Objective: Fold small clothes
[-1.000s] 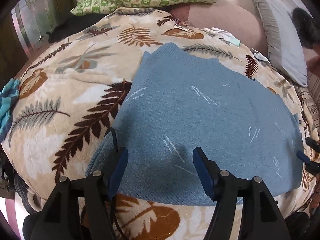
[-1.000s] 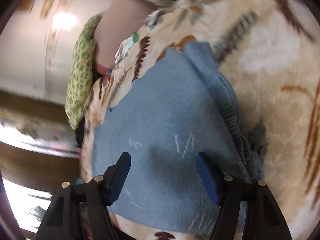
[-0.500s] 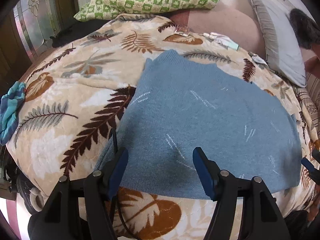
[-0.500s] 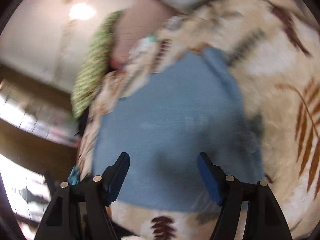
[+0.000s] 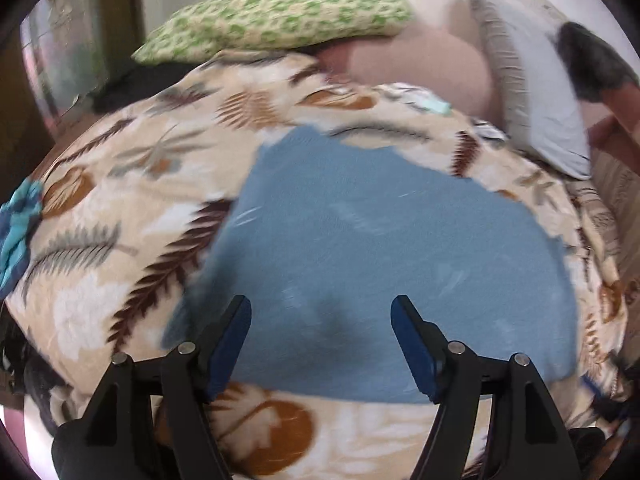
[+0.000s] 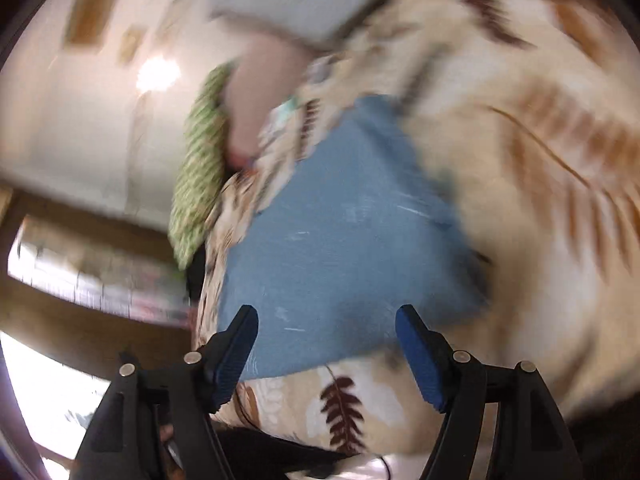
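A blue knitted sweater (image 5: pixel 380 240) lies flat and folded on a beige blanket (image 5: pixel 120 208) with a leaf print. My left gripper (image 5: pixel 320 308) hovers above the sweater's near edge; its jaws are opening and nothing sits between the blue pads. The right wrist view is blurred by motion. It shows the same sweater (image 6: pixel 340 240) from its other side on the blanket (image 6: pixel 540 200). My right gripper (image 6: pixel 326 314) stands open and empty over the sweater's near hem, clear of the cloth.
A green checked pillow (image 5: pixel 280 16), a pink bolster (image 5: pixel 420 68) and a grey pillow (image 5: pixel 532 100) line the bed's far end. A small white and teal item (image 5: pixel 424 98) lies beyond the sweater. A teal cloth (image 5: pixel 18 232) hangs at the left edge.
Both grippers have drawn back from the sweater. The left one rose, so the sweater looks farther off. The right one swung sideways and rolled, and the hem now lies ahead of its fingers.
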Demonstrator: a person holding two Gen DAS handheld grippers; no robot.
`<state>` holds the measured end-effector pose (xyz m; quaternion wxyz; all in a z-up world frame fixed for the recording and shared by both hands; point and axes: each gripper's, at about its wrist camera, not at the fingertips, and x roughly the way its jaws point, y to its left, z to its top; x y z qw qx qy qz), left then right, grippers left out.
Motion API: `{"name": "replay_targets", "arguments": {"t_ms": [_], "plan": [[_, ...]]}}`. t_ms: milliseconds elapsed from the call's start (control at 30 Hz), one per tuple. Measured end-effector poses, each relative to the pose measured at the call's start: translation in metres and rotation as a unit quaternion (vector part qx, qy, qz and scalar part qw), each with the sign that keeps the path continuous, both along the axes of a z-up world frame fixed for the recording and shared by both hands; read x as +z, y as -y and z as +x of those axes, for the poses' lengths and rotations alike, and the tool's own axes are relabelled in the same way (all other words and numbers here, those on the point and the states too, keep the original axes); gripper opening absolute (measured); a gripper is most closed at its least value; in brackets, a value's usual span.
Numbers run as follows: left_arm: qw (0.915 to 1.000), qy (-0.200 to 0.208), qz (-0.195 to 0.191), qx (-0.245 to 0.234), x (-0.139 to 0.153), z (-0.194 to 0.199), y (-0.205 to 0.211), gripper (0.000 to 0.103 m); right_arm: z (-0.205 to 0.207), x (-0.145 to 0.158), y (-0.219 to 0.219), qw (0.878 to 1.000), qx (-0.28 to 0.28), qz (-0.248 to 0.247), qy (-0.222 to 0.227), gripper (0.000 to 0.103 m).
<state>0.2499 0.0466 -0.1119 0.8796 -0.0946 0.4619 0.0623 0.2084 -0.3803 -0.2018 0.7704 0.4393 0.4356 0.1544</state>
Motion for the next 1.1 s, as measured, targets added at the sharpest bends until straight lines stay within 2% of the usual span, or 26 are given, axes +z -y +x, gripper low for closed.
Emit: {"name": "replay_targets", "arguments": {"t_ms": [67,200,267,300,367,467,633,667,700,733,767,800,833,867,967,1067,1100], "plan": [[0.9996,-0.009,0.001,-0.027,-0.004,0.010,0.028,0.073,-0.006,-0.020,0.009,0.999,-0.014,0.032,-0.035,0.074],[0.9980,-0.028,0.017,-0.055,-0.022,0.020,0.069,0.073,-0.007,-0.043,0.010,0.995,-0.055,0.034,-0.073,0.074],[0.9972,-0.036,0.025,-0.061,-0.033,0.023,0.081,0.073,-0.003,-0.047,0.011,0.995,-0.063,0.052,-0.064,0.074],[0.9964,-0.043,0.041,-0.061,-0.039,0.025,0.087,0.073,0.000,-0.047,0.011,0.995,-0.062,0.049,-0.060,0.074],[0.9959,-0.044,0.052,-0.060,-0.044,0.024,0.088,0.073,0.011,-0.050,0.010,0.994,-0.067,0.053,-0.062,0.075],[0.9956,-0.040,0.058,-0.062,-0.046,0.024,0.088,0.073,0.021,-0.063,0.010,0.990,-0.082,0.068,-0.093,0.075],[0.9944,-0.040,0.075,-0.062,-0.050,0.023,0.083,0.073,0.021,-0.061,0.015,0.984,-0.121,0.073,-0.112,0.074],[0.9949,-0.039,0.072,-0.059,-0.051,0.023,0.080,0.073,0.024,-0.060,0.014,0.984,-0.123,0.066,-0.112,0.067],[0.9949,-0.039,0.071,-0.060,-0.053,0.023,0.080,0.073,0.029,-0.059,0.012,0.985,-0.120,0.046,-0.114,0.043],[0.9942,-0.042,0.077,-0.063,-0.056,0.024,0.081,0.073,0.031,-0.059,0.012,0.985,-0.118,0.036,-0.121,0.024],[0.9921,-0.051,0.092,-0.069,-0.062,0.025,0.084,0.073,0.035,-0.061,0.011,0.984,-0.115,0.030,-0.131,0.014],[0.9865,-0.073,0.120,-0.084,-0.075,0.029,0.090,0.076,0.039,-0.061,0.009,0.985,-0.111,0.021,-0.134,0.011],[0.9812,-0.076,0.147,-0.100,-0.084,0.030,0.096,0.077,0.043,-0.052,0.004,0.987,-0.102,-0.010,-0.126,0.010],[0.9808,-0.072,0.151,-0.101,-0.083,0.030,0.097,0.077,0.046,-0.041,-0.002,0.989,-0.094,-0.032,-0.112,0.010],[0.9830,-0.081,0.133,-0.097,-0.081,0.032,0.093,0.076,0.056,0.015,-0.030,0.993,-0.064,-0.096,-0.040,0.010],[0.9902,-0.079,0.068,-0.093,-0.074,0.031,0.073,0.072,0.068,0.071,-0.068,0.992,-0.029,-0.122,0.028,0.010],[0.9937,-0.073,0.025,-0.082,-0.067,0.027,0.056,0.062,0.072,0.087,-0.083,0.991,-0.017,-0.128,0.046,0.010]]}}
